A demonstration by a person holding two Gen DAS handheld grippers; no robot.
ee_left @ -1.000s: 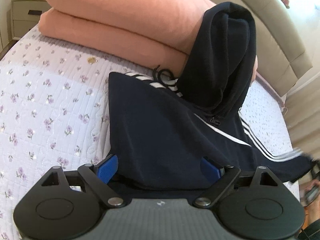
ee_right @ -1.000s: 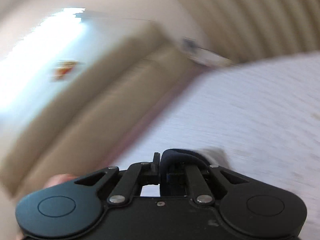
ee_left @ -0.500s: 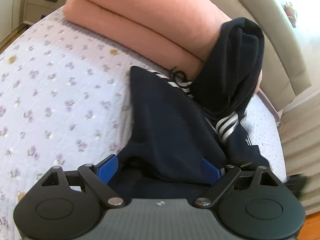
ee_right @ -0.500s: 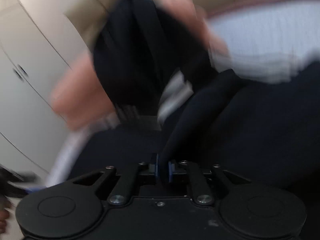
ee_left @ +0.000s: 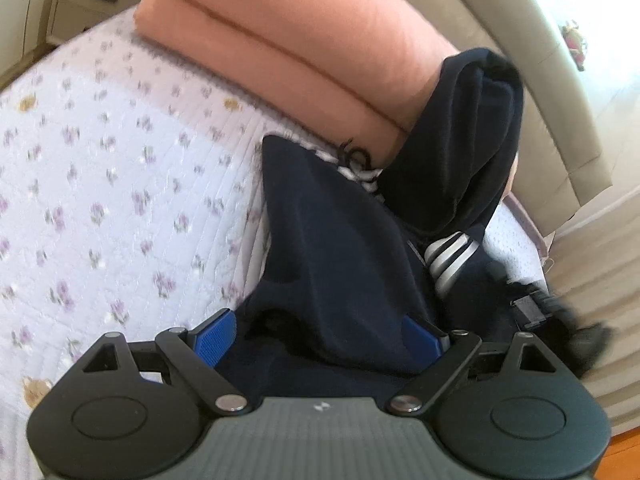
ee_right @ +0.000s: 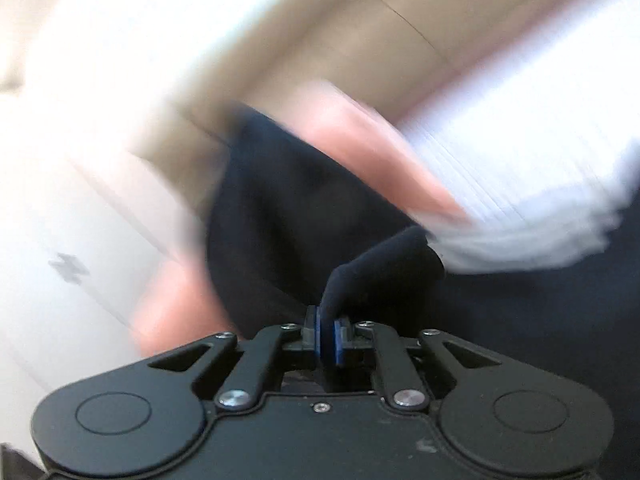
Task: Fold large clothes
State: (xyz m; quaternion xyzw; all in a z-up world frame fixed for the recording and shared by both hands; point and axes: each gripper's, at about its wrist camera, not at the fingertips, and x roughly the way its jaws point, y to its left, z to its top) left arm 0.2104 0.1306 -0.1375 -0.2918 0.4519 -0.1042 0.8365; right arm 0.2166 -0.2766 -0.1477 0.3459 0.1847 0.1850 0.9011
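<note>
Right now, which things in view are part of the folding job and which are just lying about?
In the job:
hoodie
left gripper, open
right gripper, shut on the hoodie

Lying about:
pink blanket
bedspread
nightstand
headboard

navy hoodie [ee_left: 332, 248] lies on the floral quilt [ee_left: 100, 200] between the spread left claw [ee_left: 320, 336] pads.

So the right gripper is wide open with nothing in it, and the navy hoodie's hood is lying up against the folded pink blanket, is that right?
Not quite. The right wrist view shows the right gripper shut on a fold of the navy hoodie, not open and empty. The rest holds: its hood does lie against the folded pink blanket.
</note>
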